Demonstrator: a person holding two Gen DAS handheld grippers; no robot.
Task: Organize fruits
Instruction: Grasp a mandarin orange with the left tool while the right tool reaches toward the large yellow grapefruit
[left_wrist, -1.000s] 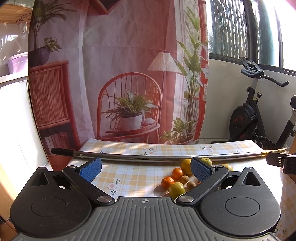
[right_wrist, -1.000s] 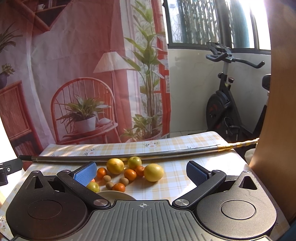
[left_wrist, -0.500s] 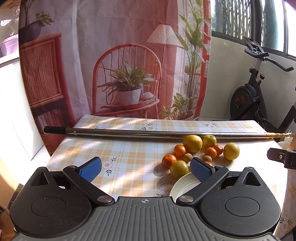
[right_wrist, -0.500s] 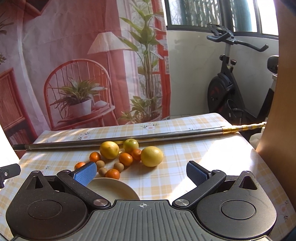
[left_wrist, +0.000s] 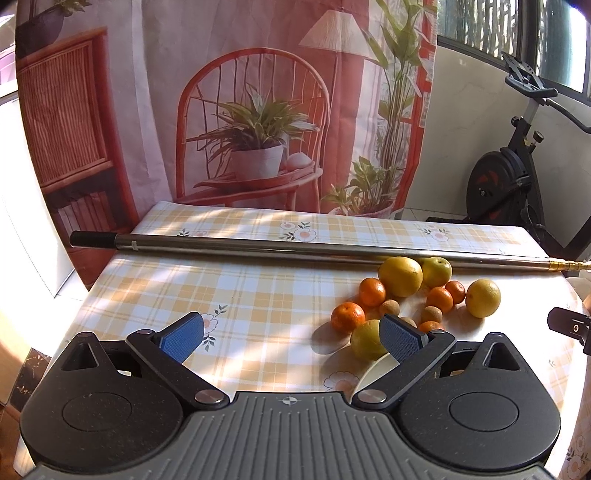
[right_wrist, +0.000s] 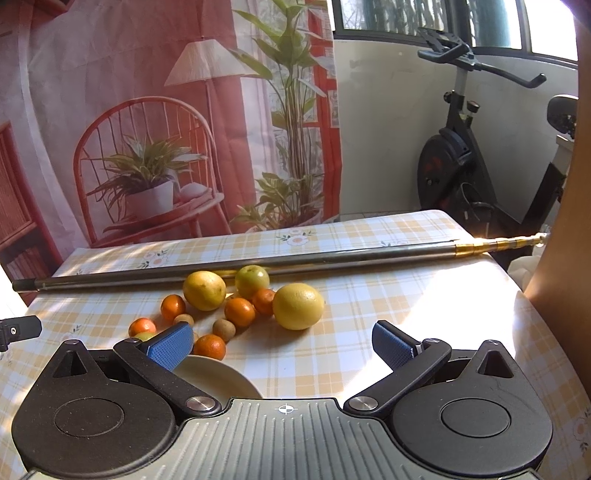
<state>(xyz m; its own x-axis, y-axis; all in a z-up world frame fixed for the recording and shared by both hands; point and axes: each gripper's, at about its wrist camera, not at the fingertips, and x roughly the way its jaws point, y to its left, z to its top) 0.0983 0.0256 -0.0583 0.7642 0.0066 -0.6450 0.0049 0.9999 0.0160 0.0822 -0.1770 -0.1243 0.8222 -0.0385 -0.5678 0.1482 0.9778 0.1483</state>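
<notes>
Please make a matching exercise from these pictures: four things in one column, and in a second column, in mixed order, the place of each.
Things:
1. long metal pole
2. large yellow citrus
3. cream round plate
4. green round apple

Places:
A. nearest the cameras, partly hidden by a gripper
B. right end of the fruit group
C. across the checked tablecloth, behind the fruit
D. just in front of the pole

Pairs: 1-C, 2-B, 3-A, 4-D

Both cameras now look down steeper: the fruit pile (left_wrist: 413, 299) sits higher and clearer than 1 second ago, and the cream plate (right_wrist: 218, 376) has emerged by the right gripper's (right_wrist: 282, 343) left finger.
</notes>
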